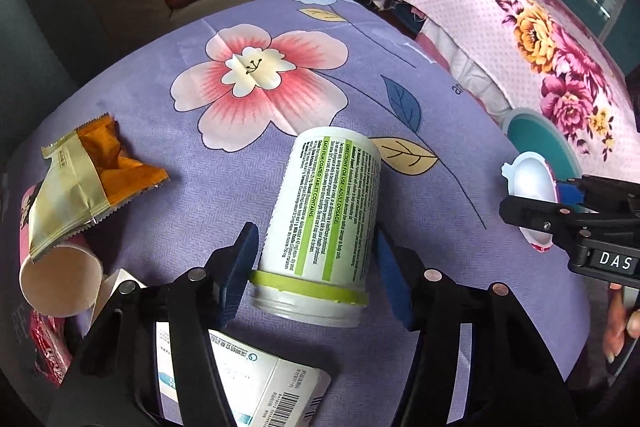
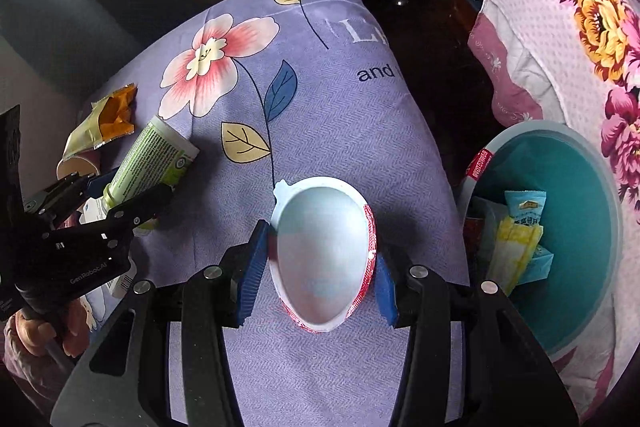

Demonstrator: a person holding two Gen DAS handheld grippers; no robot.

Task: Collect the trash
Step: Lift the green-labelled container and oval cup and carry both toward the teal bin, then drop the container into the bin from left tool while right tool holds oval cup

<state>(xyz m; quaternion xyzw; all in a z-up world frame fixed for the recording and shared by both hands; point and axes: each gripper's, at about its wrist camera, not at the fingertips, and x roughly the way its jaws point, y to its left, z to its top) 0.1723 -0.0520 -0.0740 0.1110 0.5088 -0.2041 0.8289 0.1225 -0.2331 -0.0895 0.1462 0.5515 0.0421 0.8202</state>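
Observation:
A white pill bottle (image 1: 328, 195) with a green label lies on its side on the purple flowered cloth (image 1: 160, 131). My left gripper (image 1: 316, 267) is shut on the bottle near its neck, a blue pad against each side. In the right wrist view the same bottle (image 2: 156, 163) sticks out of the left gripper (image 2: 120, 195). My right gripper (image 2: 320, 277) is shut on an empty white cup (image 2: 320, 247) with a red-and-white wrap, squeezed into an oval, its mouth toward the camera. A teal bin (image 2: 592, 211) with several wrappers in it stands just right of the cup.
An orange and gold wrapper (image 1: 88, 179), a tipped paper cup (image 1: 56, 283), a red packet (image 1: 44, 347) and a white medicine box (image 1: 260, 379) lie at the cloth's left and near edge. A pink flowered cover (image 2: 580, 27) hangs behind the bin. A hand (image 2: 36, 331) grips the left handle.

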